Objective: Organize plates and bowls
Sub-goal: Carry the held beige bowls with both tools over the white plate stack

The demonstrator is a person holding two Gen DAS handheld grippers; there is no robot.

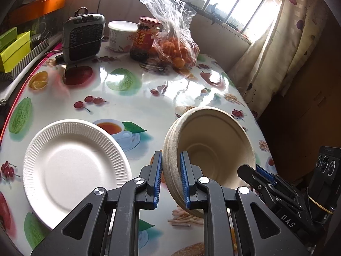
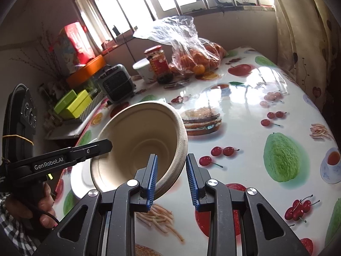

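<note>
Bowls (image 1: 213, 140) of beige pulp, nested in a small stack and empty inside, are held tilted on edge above the fruit-printed table (image 1: 132, 104), their opening turned toward the cameras. The stack's rim is pinched between the blue pads of the left gripper (image 1: 171, 181), whose jaws are closed on it. At the opposite rim, the right gripper (image 2: 171, 181) is seen with one pad inside the bowl wall and the other outside; a gap shows on the outer side, so whether the rim is clamped there cannot be told. To the left of the bowls, an empty white paper plate (image 1: 72, 166) with a ribbed rim is laid flat on the table. Farther back, a clear plastic bag (image 1: 177, 44) holding oranges is set beside a red-lidded jar (image 1: 147, 38) of dark contents and a lidded white tub (image 1: 121, 35), whose contents are hidden.
</note>
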